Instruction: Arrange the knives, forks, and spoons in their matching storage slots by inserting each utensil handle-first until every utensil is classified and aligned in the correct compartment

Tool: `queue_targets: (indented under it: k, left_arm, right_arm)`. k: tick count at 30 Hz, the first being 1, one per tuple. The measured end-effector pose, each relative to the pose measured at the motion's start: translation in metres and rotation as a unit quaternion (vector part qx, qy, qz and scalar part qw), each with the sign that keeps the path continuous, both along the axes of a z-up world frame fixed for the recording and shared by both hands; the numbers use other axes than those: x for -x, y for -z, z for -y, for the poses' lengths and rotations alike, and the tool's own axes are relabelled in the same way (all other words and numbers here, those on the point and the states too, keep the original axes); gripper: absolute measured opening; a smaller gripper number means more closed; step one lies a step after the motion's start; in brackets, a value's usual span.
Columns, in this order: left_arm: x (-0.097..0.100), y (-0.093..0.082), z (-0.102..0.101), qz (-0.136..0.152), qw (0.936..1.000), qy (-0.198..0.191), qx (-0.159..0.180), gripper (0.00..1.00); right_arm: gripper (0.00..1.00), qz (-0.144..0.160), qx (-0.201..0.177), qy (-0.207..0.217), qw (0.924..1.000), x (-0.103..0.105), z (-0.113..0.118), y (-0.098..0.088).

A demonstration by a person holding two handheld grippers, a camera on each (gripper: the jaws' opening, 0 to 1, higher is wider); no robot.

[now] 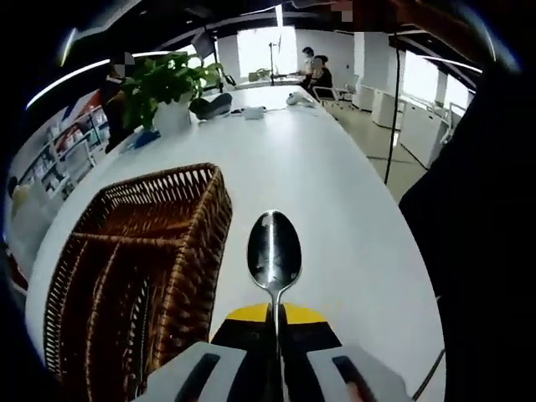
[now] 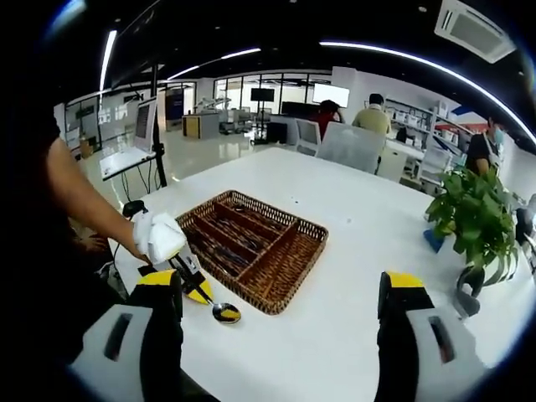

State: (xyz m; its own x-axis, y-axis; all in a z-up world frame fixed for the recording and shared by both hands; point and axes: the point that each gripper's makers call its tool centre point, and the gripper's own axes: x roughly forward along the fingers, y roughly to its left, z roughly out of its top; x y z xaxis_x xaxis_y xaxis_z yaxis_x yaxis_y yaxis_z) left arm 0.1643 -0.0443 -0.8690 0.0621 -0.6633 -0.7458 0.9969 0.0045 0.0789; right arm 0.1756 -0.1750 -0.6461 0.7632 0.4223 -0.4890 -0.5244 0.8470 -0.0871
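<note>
Standing at the far end of a long white table (image 1: 335, 193), a leafy green plant in a white pot (image 1: 172, 113); in the right gripper view, sitting at the right edge of the table (image 2: 352, 243) as the same leafy plant (image 2: 473, 213). Lying just beside the pot in the left gripper view, a dark rounded object (image 1: 211, 105), too blurred for naming. Sitting beyond the table's far end near bright windows, a person at a desk (image 1: 316, 69). Standing and sitting in the background of the right gripper view, several people (image 2: 373, 113) among office chairs (image 2: 352, 146). Glowing overhead, long ceiling light strips (image 2: 402, 52). Lining the wall left of the table in the left gripper view, shelves (image 1: 71, 138).
</note>
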Motion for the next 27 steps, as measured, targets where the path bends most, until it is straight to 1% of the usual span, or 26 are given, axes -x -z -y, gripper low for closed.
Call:
queue_targets:
  k: [2,4,7,8,9,11,13,14,15,16,22,27]
  left_arm:
    - [-0.001,-0.001,0.000,-0.003,1.0000,-0.004,-0.002,0.01]
    - [-0.003,-0.001,0.000,-0.012,0.9998,-0.014,-0.005,0.01]
    - [-0.001,-0.001,-0.001,-0.004,0.9999,-0.012,-0.010,0.00]
    - [0.000,-0.004,0.000,-0.007,0.9999,-0.012,-0.001,0.00]
    - [-0.001,-0.008,0.001,-0.013,0.9997,-0.019,0.005,0.00]
    - [-0.004,-0.015,0.001,-0.010,0.9998,-0.019,0.005,0.00]
    - [-0.007,-0.022,0.001,-0.011,0.9997,-0.021,0.006,0.00]
    - [-0.007,-0.024,0.001,-0.016,0.9997,-0.017,0.005,0.00]
    - [-0.002,-0.024,-0.001,-0.035,0.9993,-0.012,-0.002,0.00]
    - [-0.004,-0.026,-0.001,-0.028,0.9995,-0.013,-0.003,0.00]
    - [0.000,-0.046,-0.006,-0.030,0.9995,-0.002,-0.010,0.00]
    - [0.007,-0.051,-0.010,-0.026,0.9991,0.017,-0.030,0.00]
  right_arm:
    - [0.99,0.001,0.000,0.001,1.0000,0.000,0.000,-0.001]
    - [0.99,0.000,0.000,0.002,1.0000,-0.001,0.000,0.000]
    - [0.99,0.001,0.000,0.001,1.0000,-0.001,-0.001,-0.001]
    - [0.99,0.001,0.000,0.001,1.0000,-0.001,-0.001,-0.001]
    - [0.99,0.002,0.001,0.000,1.0000,-0.001,-0.001,-0.001]
    - [0.99,0.008,0.005,0.006,0.9999,-0.003,0.002,-0.002]
    - [0.99,0.002,-0.001,0.005,1.0000,-0.003,0.002,-0.001]
    - [0.99,0.004,0.000,0.004,1.0000,-0.004,0.001,-0.002]
    - [0.99,0.005,0.002,0.002,1.0000,-0.005,0.000,-0.002]
    - [0.99,0.005,0.002,0.000,1.0000,-0.005,-0.001,-0.002]
    - [0.99,0.008,-0.002,-0.008,0.9999,-0.007,-0.006,-0.003]
    - [0.99,0.009,-0.002,-0.017,0.9998,-0.006,-0.010,-0.004]
